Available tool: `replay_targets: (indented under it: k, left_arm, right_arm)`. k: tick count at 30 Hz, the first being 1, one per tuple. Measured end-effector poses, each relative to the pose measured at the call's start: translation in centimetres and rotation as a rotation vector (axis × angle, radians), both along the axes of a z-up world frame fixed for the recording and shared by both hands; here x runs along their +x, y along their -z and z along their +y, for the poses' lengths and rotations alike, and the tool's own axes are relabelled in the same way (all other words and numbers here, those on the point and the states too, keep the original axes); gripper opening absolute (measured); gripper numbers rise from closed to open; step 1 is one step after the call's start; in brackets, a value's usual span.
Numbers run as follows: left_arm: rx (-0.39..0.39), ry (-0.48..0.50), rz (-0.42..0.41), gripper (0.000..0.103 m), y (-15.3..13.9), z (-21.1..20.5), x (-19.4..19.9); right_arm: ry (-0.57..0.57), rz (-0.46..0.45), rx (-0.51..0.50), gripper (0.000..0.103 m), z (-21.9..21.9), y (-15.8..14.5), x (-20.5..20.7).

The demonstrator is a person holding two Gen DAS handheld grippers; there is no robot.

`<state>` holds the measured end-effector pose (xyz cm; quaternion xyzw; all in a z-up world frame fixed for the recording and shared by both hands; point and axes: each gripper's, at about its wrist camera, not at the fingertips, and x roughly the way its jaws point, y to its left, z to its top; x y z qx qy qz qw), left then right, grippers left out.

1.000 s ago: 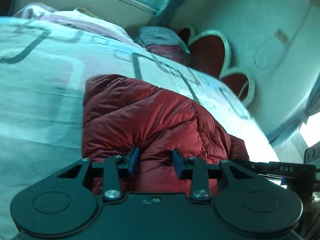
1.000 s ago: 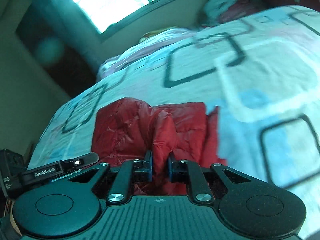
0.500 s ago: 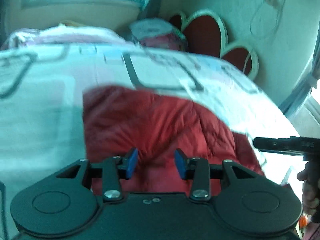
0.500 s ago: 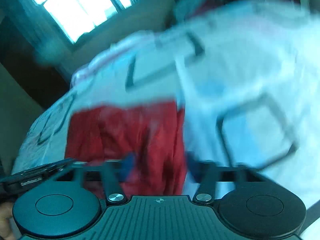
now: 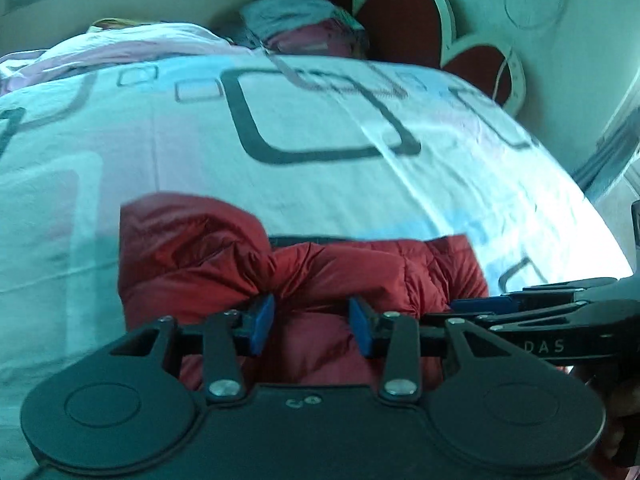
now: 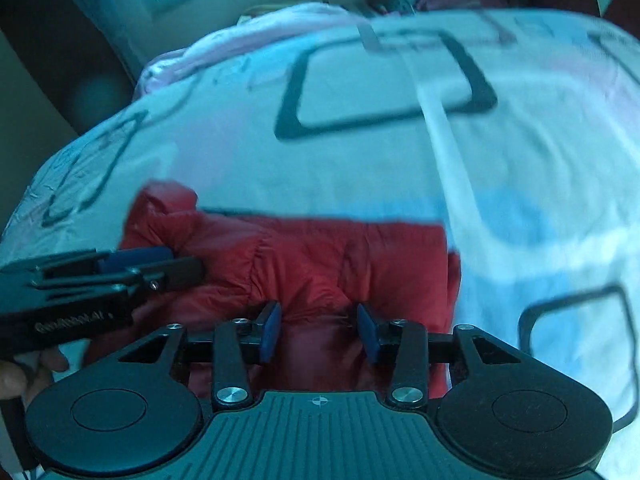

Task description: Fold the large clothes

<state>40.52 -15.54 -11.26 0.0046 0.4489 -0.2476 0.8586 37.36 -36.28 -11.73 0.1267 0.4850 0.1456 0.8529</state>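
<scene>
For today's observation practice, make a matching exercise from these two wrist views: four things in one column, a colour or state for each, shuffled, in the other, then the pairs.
Things:
1. puffer jacket
2. left hand-held gripper
3. bedspread
4. headboard

Colour or state:
A. pale, with dark rounded-square outlines
B. heart-shaped, dark red with a light rim
C. red, lying bunched on the bed
D. open, holding nothing

Pairs: 1-C, 2-D, 3-A, 4-B
</scene>
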Motion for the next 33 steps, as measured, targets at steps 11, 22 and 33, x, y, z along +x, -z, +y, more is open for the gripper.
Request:
replay_targets:
  k: [11, 22, 33]
  left_arm:
    - [0.112, 0.039, -0.035, 0.040, 0.9, -1.8, -0.9]
    - [0.014, -0.004, -0.134, 0.040, -6.3, 0.4, -9.6]
    - [0.034, 0.001, -0.031, 0.038, -3.9, 1.0, -17.1]
  right_arm:
    - [0.020, -0.035, 0.013, 0.042, -0.3, 1.1, -0.8]
    - [-0.044, -0.118, -0.023, 0.042, -0.8, -6.6, -7.1]
    - [-0.155, -0.066, -0.057, 0.042, -0.4, -3.3, -13.3]
